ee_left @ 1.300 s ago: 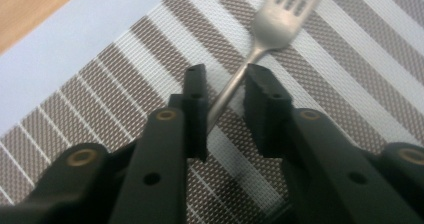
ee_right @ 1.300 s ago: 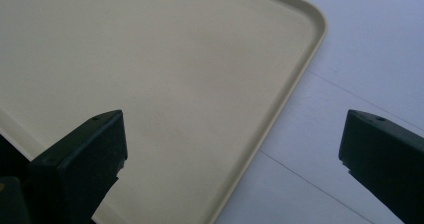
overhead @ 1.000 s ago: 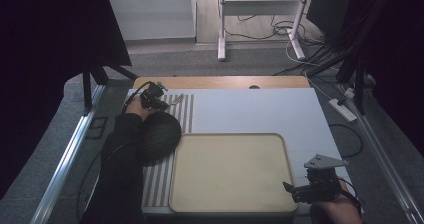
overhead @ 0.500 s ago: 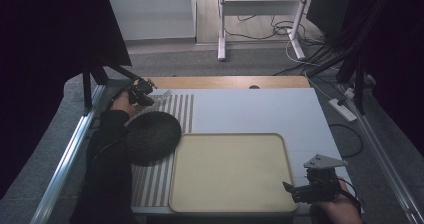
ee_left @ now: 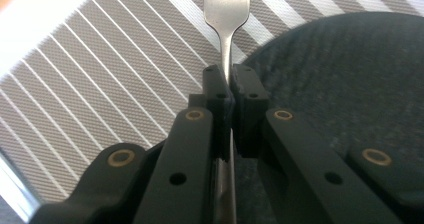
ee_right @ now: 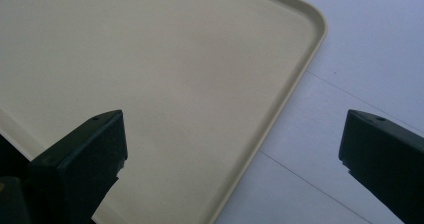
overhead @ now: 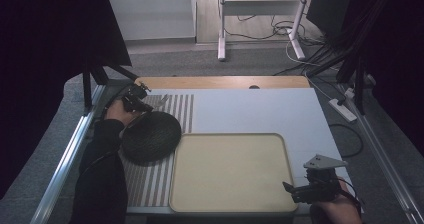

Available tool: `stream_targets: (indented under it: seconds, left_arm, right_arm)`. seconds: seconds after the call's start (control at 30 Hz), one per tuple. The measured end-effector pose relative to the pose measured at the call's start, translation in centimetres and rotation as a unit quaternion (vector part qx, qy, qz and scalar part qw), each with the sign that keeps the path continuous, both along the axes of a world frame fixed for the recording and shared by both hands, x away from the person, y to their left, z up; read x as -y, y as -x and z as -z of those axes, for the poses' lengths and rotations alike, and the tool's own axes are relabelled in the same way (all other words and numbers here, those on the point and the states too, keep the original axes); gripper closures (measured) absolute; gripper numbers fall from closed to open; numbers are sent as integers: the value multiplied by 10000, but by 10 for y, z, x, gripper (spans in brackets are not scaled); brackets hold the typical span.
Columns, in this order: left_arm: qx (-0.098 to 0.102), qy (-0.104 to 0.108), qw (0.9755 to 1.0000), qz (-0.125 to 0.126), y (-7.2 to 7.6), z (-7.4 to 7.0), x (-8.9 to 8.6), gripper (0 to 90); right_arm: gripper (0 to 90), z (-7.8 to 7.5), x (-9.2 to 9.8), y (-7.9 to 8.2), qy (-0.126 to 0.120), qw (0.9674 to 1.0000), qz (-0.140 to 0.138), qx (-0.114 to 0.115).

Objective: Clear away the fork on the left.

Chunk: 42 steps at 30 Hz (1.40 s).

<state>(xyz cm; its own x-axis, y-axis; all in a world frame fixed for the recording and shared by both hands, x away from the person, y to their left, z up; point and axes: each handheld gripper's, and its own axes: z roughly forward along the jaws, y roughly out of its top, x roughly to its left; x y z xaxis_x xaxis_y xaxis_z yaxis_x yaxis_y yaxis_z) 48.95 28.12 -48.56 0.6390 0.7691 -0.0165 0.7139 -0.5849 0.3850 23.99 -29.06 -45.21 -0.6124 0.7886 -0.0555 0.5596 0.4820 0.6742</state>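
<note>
While left gripper [ee_left: 226,91] pinches fork [ee_left: 226,14] above dark plate [overhead: 150,136], right gripper [ee_right: 232,149] spread over tray [ee_right: 150,74]

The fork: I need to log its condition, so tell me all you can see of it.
The fork looks like shiny silver metal, with a narrow neck widening to the base of its tines, whose tips are cut off by the frame. The left gripper is shut on its handle, holding it above the striped mat, beside the dark round mat.

Silver fork [ee_left: 226,14] between black jaws, over grey-and-white striped mat [ee_left: 100,79]. Dark charcoal round plate [overhead: 150,136] with fine woven texture. Plain beige tray [overhead: 230,171] on pale grey-white tabletop [overhead: 250,109], light wood strip along far edge.
</note>
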Motion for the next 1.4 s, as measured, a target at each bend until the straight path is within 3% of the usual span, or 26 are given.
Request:
stream_targets:
  seconds: [0.23,0.47,0.63,0.93,1.1,1.4]
  left_arm:
    - [-26,311,9995,21,20,2,6,862]
    - [-111,450,9989,-5,39,3,12,862]
    - [25,460,9989,48,54,-5,22,862]
    - [136,688,9975,100,82,-11,35,861]
    - [47,697,9975,101,99,-11,46,861]
    - [-80,976,9950,219,134,-12,61,861]
  right_arm:
    - [0,0,0,0,19,10000,-5,8]
    - [0,0,-1,1,39,10000,-14,20]
    - [0,0,-1,1,35,10000,-20,25]
    - [0,0,-1,1,54,10000,-44,44]
    - [0,0,-2,2,87,9999,-64,51]
    - [0,0,-2,2,89,9999,-86,75]
